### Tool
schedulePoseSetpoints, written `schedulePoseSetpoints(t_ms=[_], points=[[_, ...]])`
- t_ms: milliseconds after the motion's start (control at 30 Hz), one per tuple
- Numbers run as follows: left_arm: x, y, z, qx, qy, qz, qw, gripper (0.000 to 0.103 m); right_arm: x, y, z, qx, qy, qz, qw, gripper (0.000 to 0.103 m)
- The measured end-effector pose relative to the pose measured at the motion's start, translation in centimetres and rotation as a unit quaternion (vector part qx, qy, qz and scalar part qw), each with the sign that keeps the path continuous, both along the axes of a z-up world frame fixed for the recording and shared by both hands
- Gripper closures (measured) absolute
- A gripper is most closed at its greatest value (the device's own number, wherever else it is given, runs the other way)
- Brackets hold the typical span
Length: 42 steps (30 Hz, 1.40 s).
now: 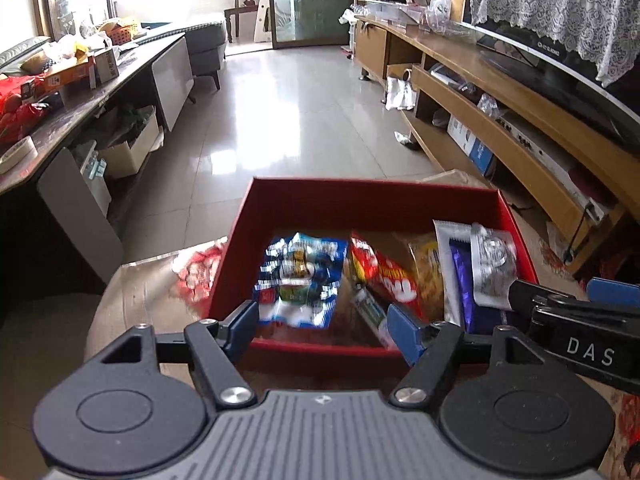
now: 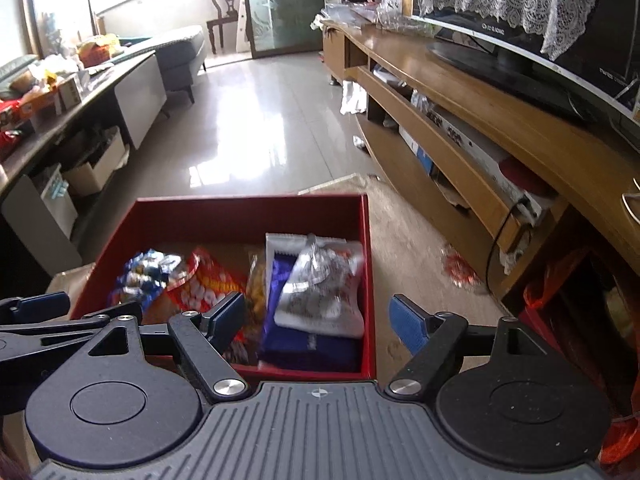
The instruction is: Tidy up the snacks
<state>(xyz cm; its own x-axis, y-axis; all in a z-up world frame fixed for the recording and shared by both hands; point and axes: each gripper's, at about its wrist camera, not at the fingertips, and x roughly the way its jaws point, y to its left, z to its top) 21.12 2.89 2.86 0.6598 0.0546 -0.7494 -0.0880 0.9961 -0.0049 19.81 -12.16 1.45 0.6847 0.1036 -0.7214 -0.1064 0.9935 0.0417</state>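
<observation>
a red box sits on a low table, near its far edge, holding the snacks side by side: a blue packet, a red packet, a yellow one, a purple bar and a silver pouch lying on top. the left gripper and right gripper hover at the box's near wall, jaws spread and empty, likely ready to tidy. one red-and-white packet lies outside, on the table beside the box's left wall.
</observation>
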Motion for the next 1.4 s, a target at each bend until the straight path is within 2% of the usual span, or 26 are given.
schedulePoseSetpoints(t_ms=[133, 367, 700, 967, 1400], points=[[-0.9, -0.4, -0.7, 0.003, 0.010, -0.005, 0.9999, 0.032, -1.1, -0.3, -0.2, -0.001, 0.005, 0.000, 1.000, 0.019], [-2.6, -0.3, -1.5, -0.023, 0.024, -0.006, 0.9994, 0.027, -3.1, -0.9, -0.6, 0.001, 0.011, -0.003, 1.000, 0.018], [-5.8, -0.5, -2.7, -0.023, 0.036, -0.002, 0.9991, 0.024, -6.2, -1.9, -1.8, -0.009, 0.030, -0.013, 0.999, 0.018], [-8.0, -0.6, -3.0, -0.027, 0.038, -0.001, 0.9989, 0.014, -8.7, -1.6, -2.6, -0.013, 0.040, -0.006, 0.999, 0.018], [-11.0, -1.3, -3.8, -0.016, 0.043, 0.002, 0.9989, 0.011, -11.3, -2.0, -2.8, -0.008, 0.043, -0.007, 0.999, 0.018]])
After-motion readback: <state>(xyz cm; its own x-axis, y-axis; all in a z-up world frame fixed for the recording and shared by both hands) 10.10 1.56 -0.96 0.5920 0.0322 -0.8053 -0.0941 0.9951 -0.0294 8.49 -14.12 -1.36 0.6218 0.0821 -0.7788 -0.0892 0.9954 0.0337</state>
